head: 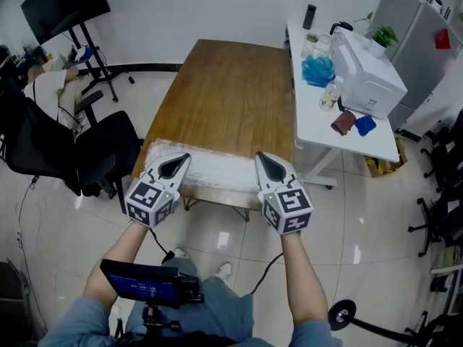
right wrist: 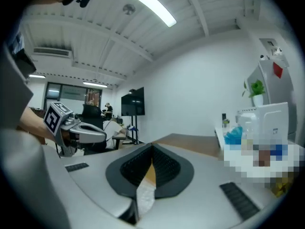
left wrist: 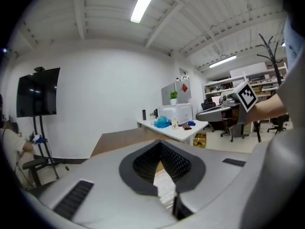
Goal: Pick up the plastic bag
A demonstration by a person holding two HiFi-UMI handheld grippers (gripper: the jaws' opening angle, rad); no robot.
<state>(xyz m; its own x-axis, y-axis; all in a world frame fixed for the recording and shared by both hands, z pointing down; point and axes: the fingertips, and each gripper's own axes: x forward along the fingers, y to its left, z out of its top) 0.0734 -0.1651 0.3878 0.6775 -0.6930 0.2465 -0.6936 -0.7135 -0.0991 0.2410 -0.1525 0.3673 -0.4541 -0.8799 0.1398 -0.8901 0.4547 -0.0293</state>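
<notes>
A white, crinkled plastic bag (head: 217,170) lies along the near edge of the wooden table (head: 231,85). My left gripper (head: 185,157) rests tip-down on the bag's left part, and my right gripper (head: 260,156) on its right part. In the left gripper view the jaws meet at the tips (left wrist: 159,142), with the bag (left wrist: 165,191) showing white in the slit behind them. The right gripper view is alike: tips (right wrist: 152,146) closed together, bag (right wrist: 145,194) in the slit and brown tabletop beyond. Both grippers look shut on bag film.
A white side table (head: 311,125) stands right of the wooden one, carrying a white appliance (head: 369,78), a blue bundle (head: 318,71) and small items. A black office chair (head: 101,150) is at the left. A screen on a stand (head: 65,2) stands at the far left.
</notes>
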